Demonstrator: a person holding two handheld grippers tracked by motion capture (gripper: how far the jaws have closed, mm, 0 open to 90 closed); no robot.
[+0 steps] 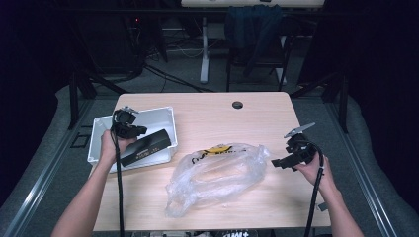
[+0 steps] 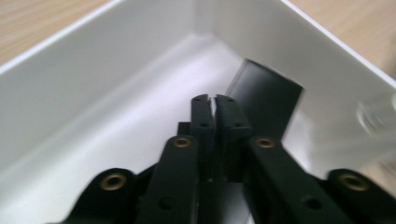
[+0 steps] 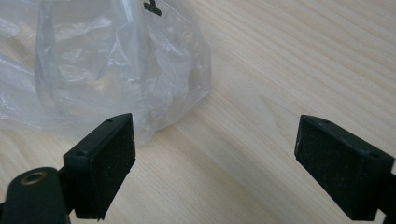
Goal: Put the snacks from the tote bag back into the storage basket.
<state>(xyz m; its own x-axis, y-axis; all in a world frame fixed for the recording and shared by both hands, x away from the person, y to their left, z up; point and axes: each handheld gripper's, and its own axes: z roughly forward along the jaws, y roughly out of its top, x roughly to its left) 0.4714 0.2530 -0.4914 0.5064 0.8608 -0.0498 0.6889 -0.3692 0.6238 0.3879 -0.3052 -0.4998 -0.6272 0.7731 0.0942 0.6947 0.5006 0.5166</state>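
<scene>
Fingers [image 2: 229, 121] of my left gripper [image 1: 129, 129] clenched over the long black rectangular box [image 1: 146, 147] in the white plastic tray [image 1: 165, 116], right gripper [image 1: 282, 162] released beside the crumpled clear plastic bag [image 1: 217, 177] on the wooden bench [image 1: 257, 118], I judge bagging comes next.

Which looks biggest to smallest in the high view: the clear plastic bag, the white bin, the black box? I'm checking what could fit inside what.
1. clear plastic bag, crumpled, covers the most table
2. white bin, close behind; the order is unsure
3. black box, clearly smallest, lying in the bin
</scene>
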